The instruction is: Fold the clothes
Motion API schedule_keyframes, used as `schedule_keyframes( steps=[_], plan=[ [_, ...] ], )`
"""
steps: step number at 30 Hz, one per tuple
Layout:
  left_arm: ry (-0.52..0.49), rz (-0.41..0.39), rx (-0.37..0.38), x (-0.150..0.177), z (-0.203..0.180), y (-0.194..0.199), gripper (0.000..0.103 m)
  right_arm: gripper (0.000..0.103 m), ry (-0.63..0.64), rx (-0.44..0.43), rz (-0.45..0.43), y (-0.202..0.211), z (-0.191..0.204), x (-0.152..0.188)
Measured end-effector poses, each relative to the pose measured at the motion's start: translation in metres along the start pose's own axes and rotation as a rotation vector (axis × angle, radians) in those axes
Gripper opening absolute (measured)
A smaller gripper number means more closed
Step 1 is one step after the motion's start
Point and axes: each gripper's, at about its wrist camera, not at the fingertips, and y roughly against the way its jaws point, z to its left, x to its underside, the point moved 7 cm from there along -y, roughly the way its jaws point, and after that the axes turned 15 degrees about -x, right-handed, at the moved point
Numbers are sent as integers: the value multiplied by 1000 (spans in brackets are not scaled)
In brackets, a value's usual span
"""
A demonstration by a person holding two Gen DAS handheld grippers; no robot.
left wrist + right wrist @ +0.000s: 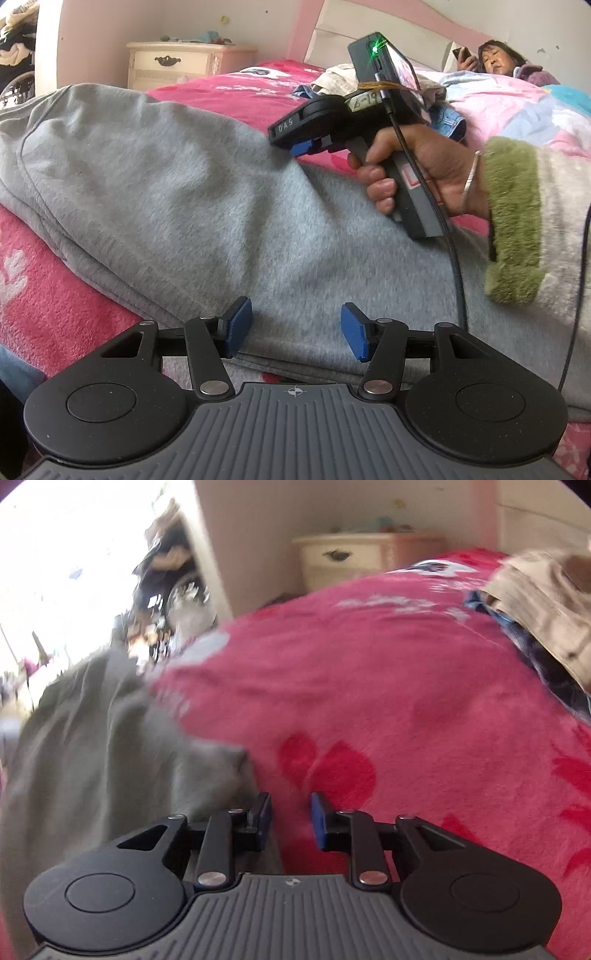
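So the grey sweatpants (177, 192) are sprawled across the bed, on top of the pink fleece blanket (406, 672) with the red heart pattern. From my left wrist view the fabric fills most of the frame, bunched up in soft folds, with one hem edge running right under my fingers. My left gripper (295, 330) sits just above that near edge with its blue pads standing apart, nothing pinched between them, just grey cloth below the gap.

My right gripper (290, 821) is further along, by the far side of the pants. In the right wrist view its pads have a narrow gap between them and that gap is over bare pink blanket, with the edge of the sweatpants just beside the left pad. So it's open-ish and not holding anything. That view is pretty smeared, so don't ask me for fine detail there.

From the left camera I can see the right hand (417, 173) wrapped around the handle, with a fuzzy green cuff (513, 218) and a cable (448, 236) hanging down over the pants.

Further out: a pile of other clothes (373, 79) up the bed, beige stuff on top with some denim. A cream nightstand (184, 62) stands against the wall, and a person (517, 68) is lying at the head of the bed under a quilt, holding a phone.
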Motion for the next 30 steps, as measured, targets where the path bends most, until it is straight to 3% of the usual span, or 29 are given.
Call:
schedule_keyframes(
  steps=[3,7,12,15,19,25,30],
  plan=[
    [2,-5,1,0,0,0,54,25,-11,-27,-65,21,3,-9],
    [-9,-12,-2,2,-2,1,55,25,-122,-170,-111,32,3,-19],
    [-20,-17,-5,3,-3,1,55,22,-49,-232,9,12,25,-2],
    [-28,-22,-7,3,-4,1,55,18,89,-197,45,5,45,9],
    [-36,-25,-11,3,-5,1,56,6,150,-182,48,7,52,11],
    [-33,-26,-10,3,-5,0,56,4,135,-124,-38,13,44,0],
    [-44,-32,-15,4,-7,1,56,4,8,-101,-64,-2,20,-7]
  ],
)
